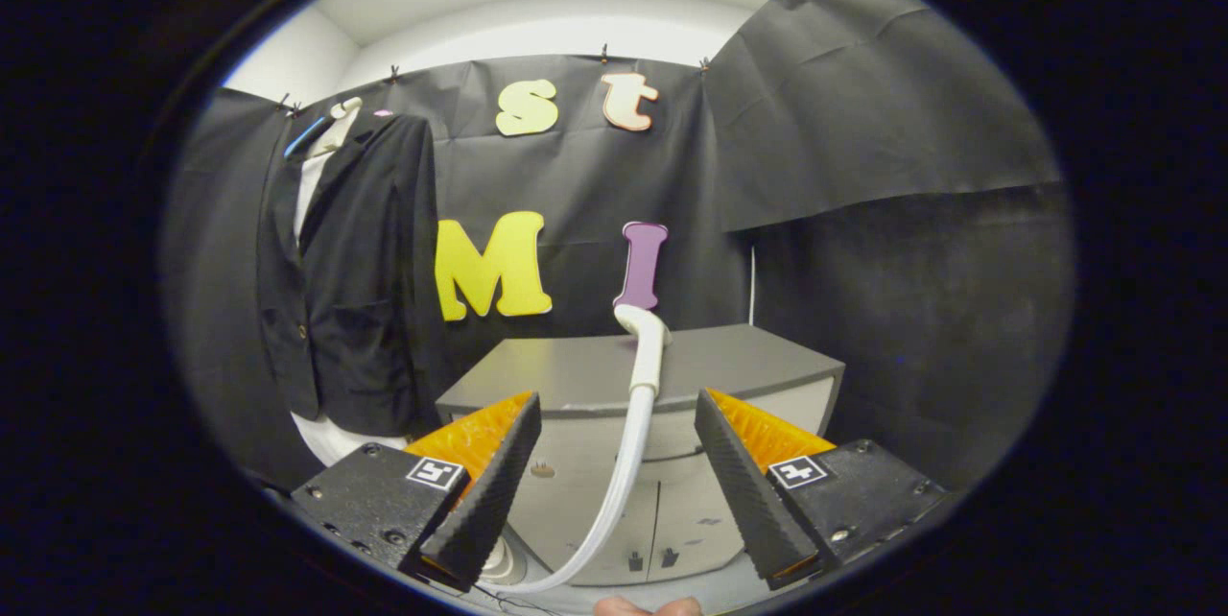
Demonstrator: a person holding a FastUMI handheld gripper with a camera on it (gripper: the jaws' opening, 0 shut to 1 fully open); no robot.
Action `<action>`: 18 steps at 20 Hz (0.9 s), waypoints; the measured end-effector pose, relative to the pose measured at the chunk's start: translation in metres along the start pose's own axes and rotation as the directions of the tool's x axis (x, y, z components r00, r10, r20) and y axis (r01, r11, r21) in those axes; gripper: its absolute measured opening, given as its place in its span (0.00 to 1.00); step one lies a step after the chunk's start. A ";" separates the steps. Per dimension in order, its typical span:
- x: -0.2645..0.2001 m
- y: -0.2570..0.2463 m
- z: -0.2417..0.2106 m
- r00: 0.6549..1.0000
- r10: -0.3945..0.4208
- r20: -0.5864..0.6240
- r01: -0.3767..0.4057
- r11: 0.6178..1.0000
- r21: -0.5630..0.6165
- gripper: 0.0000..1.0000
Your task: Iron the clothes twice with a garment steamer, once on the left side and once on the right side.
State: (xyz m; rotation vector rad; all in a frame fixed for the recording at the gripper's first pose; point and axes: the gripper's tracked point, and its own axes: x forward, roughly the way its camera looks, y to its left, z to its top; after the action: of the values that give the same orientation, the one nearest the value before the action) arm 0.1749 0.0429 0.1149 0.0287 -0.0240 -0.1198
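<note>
- Your gripper (618, 424) is spread wide at the bottom of the frame, gripping nothing.
- The steamer (641, 352) stands between its fingers, hose (614, 491) curving down.
- Behind it is a gray cabinet (595, 371).
- The dark jacket (350, 280) hangs upper left.

Grey cabinet (729, 362): flat bare top, pale front with two lower doors, standing against the black cloth wall beyond the open gripper (619, 410) fingers. White steamer head (649, 343) on its hose (614, 491) rises at the front edge; whether it touches cannot be told.
</note>
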 end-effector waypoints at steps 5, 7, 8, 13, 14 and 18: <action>0.094 -0.007 0.028 0.997 0.054 -0.060 -0.050 0.997 0.062 1.00; 0.124 -0.012 0.031 0.990 0.072 -0.121 -0.066 0.996 0.059 1.00; 0.138 -0.015 0.031 0.986 0.075 -0.150 -0.068 0.996 0.055 1.00; 0.195 -0.032 0.016 0.959 0.059 -0.276 -0.047 0.998 0.049 1.00; 0.203 -0.035 0.009 0.948 0.060 -0.313 -0.043 0.997 0.060 1.00; 0.239 -0.040 -0.004 0.921 0.070 -0.382 -0.042 0.996 0.081 0.99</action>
State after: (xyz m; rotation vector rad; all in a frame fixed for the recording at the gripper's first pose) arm 0.4074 -0.0257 0.1152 0.1232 0.3651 -0.0540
